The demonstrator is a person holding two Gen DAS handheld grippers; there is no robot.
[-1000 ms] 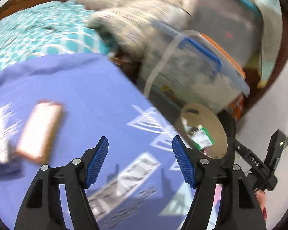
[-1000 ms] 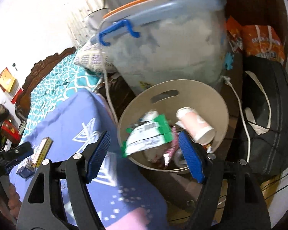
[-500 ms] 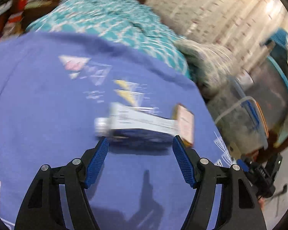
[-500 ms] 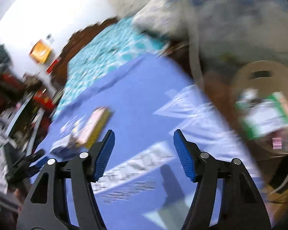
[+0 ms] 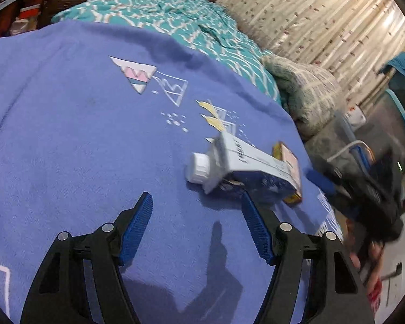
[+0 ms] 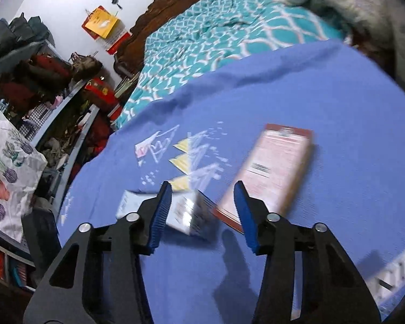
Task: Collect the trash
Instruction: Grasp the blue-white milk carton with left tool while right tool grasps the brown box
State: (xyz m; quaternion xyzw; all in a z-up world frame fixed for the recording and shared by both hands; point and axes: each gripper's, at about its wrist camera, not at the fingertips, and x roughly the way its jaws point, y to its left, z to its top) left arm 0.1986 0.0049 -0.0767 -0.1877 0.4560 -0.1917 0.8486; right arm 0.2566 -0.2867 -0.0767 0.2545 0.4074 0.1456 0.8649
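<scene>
A blue and white drink carton (image 5: pixel 251 162) with a white screw cap lies on its side on the blue blanket (image 5: pixel 94 148). A flat red and pink box (image 5: pixel 290 162) lies right behind it. My left gripper (image 5: pixel 195 205) hovers open just short of the carton, with nothing between its fingers. In the right wrist view the same carton (image 6: pixel 186 210) and the flat box (image 6: pixel 275 172) lie side by side, blurred. My right gripper (image 6: pixel 202 191) is above them with its jaws closing, the pads not touching either one.
A teal patterned quilt (image 5: pixel 175 19) covers the far half of the bed, with a folded grey-white blanket (image 5: pixel 302 91) at its edge. Plastic storage bins (image 5: pixel 386 135) stand beside the bed. Cluttered shelves (image 6: pixel 48 86) and a carved wooden headboard (image 6: pixel 175 2) lie beyond.
Both views have swung away from the trash basket beside the bed and onto the blanket. The carton and flat box now lie close in front of both grippers. The right jaws have narrowed.
</scene>
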